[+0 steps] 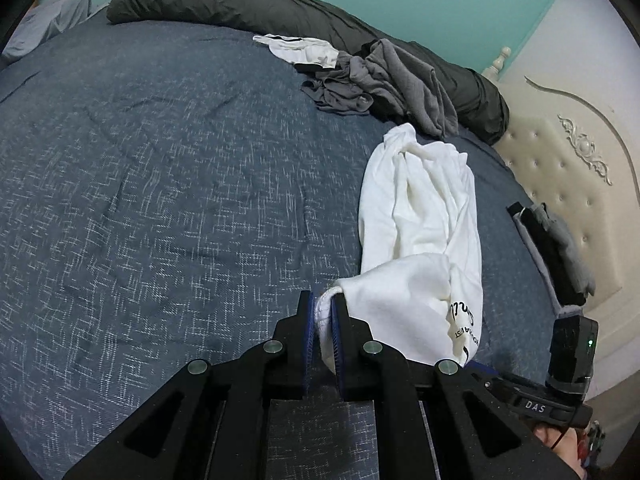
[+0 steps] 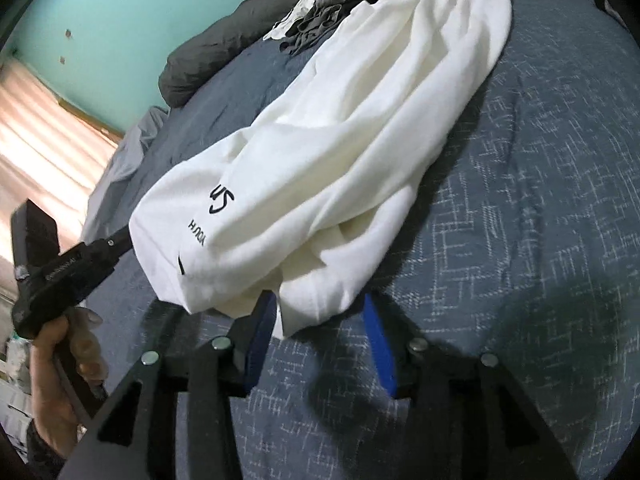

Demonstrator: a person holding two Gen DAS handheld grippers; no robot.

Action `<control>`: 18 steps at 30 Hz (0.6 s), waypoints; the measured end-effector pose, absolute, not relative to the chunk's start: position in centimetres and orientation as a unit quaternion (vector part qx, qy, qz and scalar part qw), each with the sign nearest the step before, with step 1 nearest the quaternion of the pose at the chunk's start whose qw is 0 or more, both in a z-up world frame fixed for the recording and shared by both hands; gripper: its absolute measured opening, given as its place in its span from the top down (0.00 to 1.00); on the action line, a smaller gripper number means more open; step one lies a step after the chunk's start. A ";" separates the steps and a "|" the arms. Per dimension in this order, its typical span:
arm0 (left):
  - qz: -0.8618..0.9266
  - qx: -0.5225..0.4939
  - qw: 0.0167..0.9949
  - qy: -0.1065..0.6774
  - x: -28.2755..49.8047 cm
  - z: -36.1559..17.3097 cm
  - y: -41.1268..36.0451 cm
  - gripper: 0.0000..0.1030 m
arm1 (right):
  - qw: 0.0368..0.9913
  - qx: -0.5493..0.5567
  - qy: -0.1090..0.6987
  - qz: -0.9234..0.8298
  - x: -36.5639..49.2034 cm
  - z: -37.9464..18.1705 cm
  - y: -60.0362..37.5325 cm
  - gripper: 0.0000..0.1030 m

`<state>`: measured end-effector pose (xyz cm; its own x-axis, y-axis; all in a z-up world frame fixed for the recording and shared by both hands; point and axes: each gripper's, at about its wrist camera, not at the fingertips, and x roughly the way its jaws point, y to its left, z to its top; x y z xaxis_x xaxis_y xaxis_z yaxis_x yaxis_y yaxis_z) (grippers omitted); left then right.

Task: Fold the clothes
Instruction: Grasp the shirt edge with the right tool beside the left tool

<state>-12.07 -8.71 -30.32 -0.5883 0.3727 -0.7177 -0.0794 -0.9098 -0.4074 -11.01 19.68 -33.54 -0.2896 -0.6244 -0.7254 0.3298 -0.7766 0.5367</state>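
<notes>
My left tongs point(image 1: 323, 312) pinching ribbed edge of crumpled white cotton shirt with black lettering point(image 1: 424, 216); my right tongs point(image 2: 316, 320) spread, shirt hem between, unpressed.

Two fisheye cameras each sat just behind a claw, looking steeply down along its fingers at a blue bed point(image 1: 160, 184) from close range. Both views shared the white garment point(image 1: 424, 216) and, beyond it, the grey clothes pile point(image 2: 320, 20).

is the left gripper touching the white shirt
Touching. The left wrist view shows the left gripper with its fingers pinched shut on the ribbed edge of the white shirt.
</notes>
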 end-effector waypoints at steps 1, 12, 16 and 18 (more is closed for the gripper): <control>0.875 -0.436 0.130 -0.168 -12.1 -30.4 -8.6 0.91 | 0.302 0.512 -0.141 -0.792 -11.1 -33.6 19.4 0.56; 0.876 -0.417 0.143 -0.194 -10.5 -27.4 -9.2 0.92 | 0.329 0.477 -0.159 -0.800 -10.7 -30.5 20.7 0.91; 0.884 -0.396 0.153 -0.196 -9.5 -23.4 -9.3 0.92 | 0.344 0.437 -0.164 -0.815 -9.8 -24.9 22.6 0.91; 0.890 -0.380 0.161 -0.191 -8.9 -20.5 -9.1 0.92 | 0.350 0.414 -0.162 -0.825 -9.4 -21.4 23.4 0.91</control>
<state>-8.95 -9.07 -20.48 -0.6586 0.4326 -0.6156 -0.1421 -0.8750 -0.4629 -9.41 23.44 -21.41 -0.4123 -0.7115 -0.5689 0.4433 -0.7023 0.5570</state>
